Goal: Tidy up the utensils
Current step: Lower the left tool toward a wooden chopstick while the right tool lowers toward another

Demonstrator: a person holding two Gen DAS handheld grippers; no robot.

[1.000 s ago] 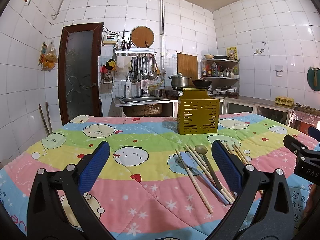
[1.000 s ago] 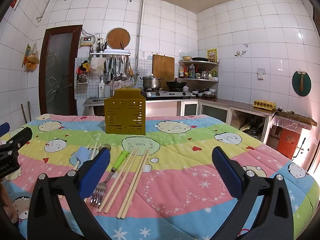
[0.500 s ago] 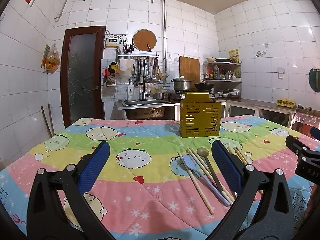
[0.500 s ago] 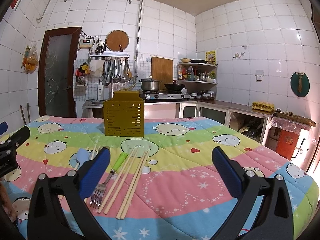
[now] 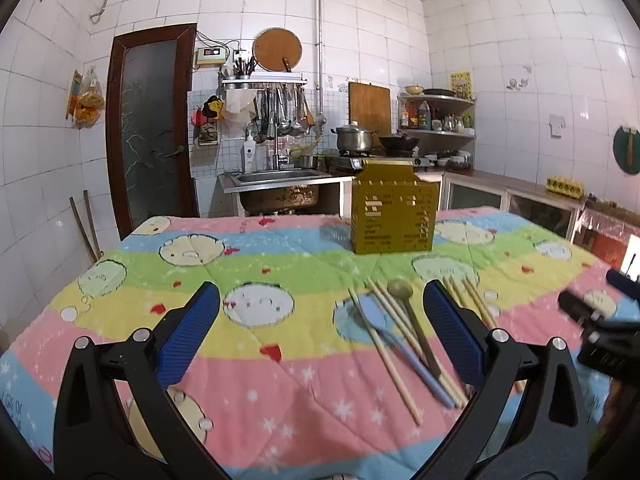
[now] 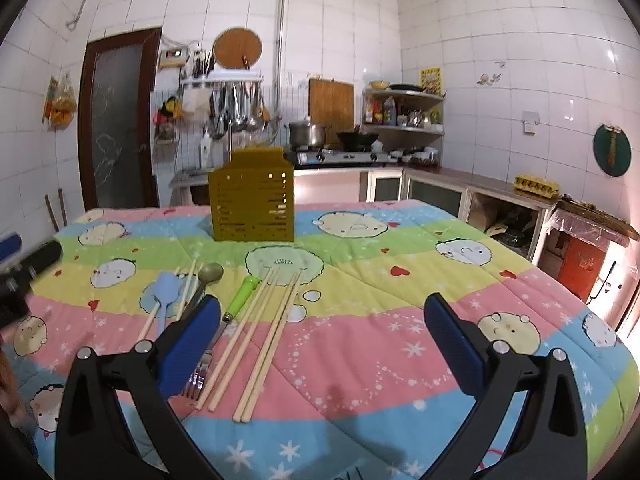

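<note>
left gripper [image 5: 320, 334] fingers spread wide, empty; right gripper [image 6: 320, 340] likewise.

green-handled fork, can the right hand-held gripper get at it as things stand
Probably yes. The right hand-held gripper is open and empty, and the green-handled metal fork lies bare on the striped cartoon quilt beside its left finger; wooden chopsticks crowd one side.
</note>
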